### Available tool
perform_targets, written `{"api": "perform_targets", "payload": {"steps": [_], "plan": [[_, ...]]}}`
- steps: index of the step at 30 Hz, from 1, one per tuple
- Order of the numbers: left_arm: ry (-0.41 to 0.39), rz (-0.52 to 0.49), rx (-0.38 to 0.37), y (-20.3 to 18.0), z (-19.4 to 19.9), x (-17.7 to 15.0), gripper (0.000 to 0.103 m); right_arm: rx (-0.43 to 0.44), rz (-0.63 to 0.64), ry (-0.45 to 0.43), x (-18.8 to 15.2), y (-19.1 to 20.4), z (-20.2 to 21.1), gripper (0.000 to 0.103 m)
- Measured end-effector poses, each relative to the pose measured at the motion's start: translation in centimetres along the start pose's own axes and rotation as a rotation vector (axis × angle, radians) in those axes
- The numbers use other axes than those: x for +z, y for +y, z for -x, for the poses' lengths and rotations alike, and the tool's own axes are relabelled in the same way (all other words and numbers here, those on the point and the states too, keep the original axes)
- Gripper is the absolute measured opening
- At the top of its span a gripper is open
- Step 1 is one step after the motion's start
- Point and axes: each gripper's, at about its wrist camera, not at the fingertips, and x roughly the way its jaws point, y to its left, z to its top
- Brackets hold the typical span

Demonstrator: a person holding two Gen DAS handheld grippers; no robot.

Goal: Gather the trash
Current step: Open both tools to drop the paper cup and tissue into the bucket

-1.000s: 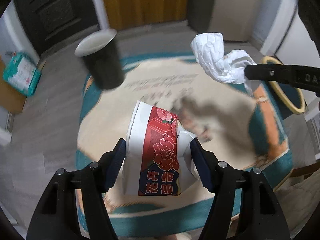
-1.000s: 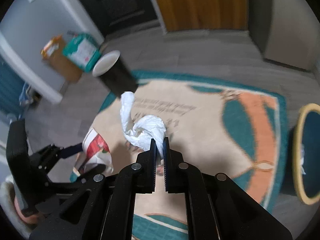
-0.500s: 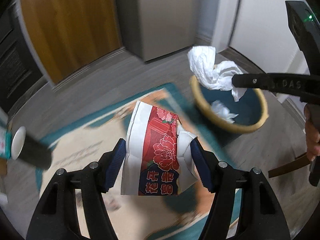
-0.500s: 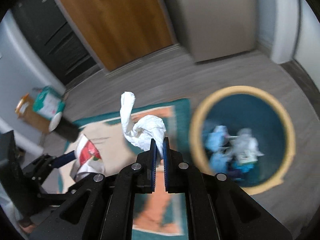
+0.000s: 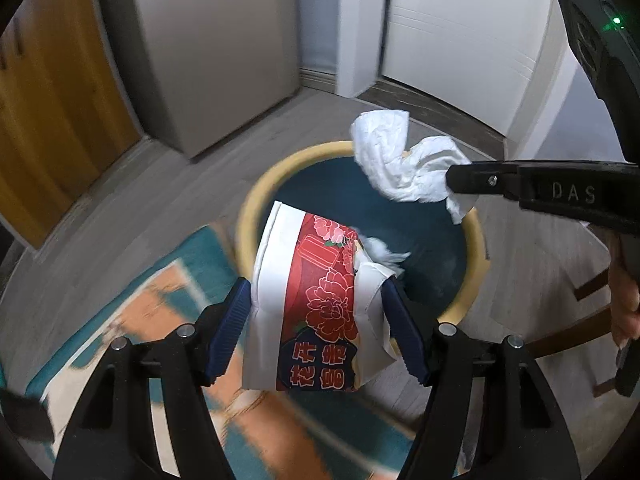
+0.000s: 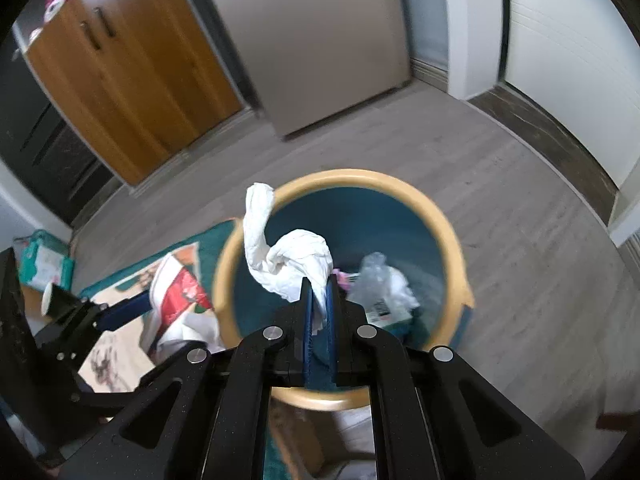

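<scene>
Left gripper (image 5: 318, 320): black frame, ribbed blue pads. Jaws set wide and opening at this moment, with a crushed paper carton (image 5: 316, 304) between them, the pads against its two sides. The carton is white card with a glossy red band of printed peonies and a dark blue patch of red characters at its lower end; creased, flattened, torn open on one side. It hangs over the near rim of the bin.

Right gripper (image 6: 319, 304): same black build, blue pads. Jaws pressed together, pinching a white paper towel (image 6: 288, 258) by one corner. The towel is soft, crumpled and twisted, with one long tail standing upward. In the right wrist view it hangs over the bin's mouth.

Bin (image 6: 444, 216): round, with a thick, smooth pale yellow rim and a deep teal inner wall. It stands on grey wood-grain floor at the edge of the rug. Contents: crumpled clear plastic (image 6: 374, 276), white tissue, a small printed box; details blurred.

Rug (image 5: 168, 300): flat-woven look, teal border, cream and orange pattern; blurred.

Black paper cup (image 6: 58, 302): white inside, lying on its side on the rug beyond the left gripper.

Surroundings: orange-brown wooden cabinet (image 6: 120, 80) with two dark bar handles; grey panel beside it; white door.
</scene>
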Motion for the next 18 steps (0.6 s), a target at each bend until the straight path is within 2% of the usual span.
{"api": "perform_targets", "payload": {"steps": [2, 3, 4, 7, 11, 16, 18], "plan": [[0.007, -0.023, -0.006, -0.7, -1.4, 0.5, 0.076, -0.022, -0.015, 0.017, -0.1, -0.7, -0.9, 0.012], [0.011, -0.035, 0.001, -0.9, -1.8, 0.7, 0.085, -0.030, -0.022, 0.023, -0.2, -1.0, -1.0, 0.019], [0.013, -0.041, 0.005, -1.1, -2.1, 0.7, 0.087, -0.038, -0.030, 0.026, -0.1, -1.3, -1.1, 0.026], [0.014, -0.034, -0.001, -1.0, -1.8, 0.6, 0.087, -0.031, -0.053, 0.017, 0.1, -1.7, -0.8, 0.033], [0.013, -0.014, -0.001, -0.2, -0.1, 0.3, 0.087, -0.021, -0.052, -0.003, 0.0, -1.0, 0.5, 0.033], [-0.054, -0.041, -0.009, 0.3, 5.5, -0.8, 0.087, -0.009, -0.046, -0.029, -0.8, 0.3, 3.5, 0.033], [-0.068, -0.053, 0.000, 0.4, 7.6, -1.3, 0.091, -0.007, -0.037, -0.052, -1.6, 1.1, 5.2, 0.034]]}}
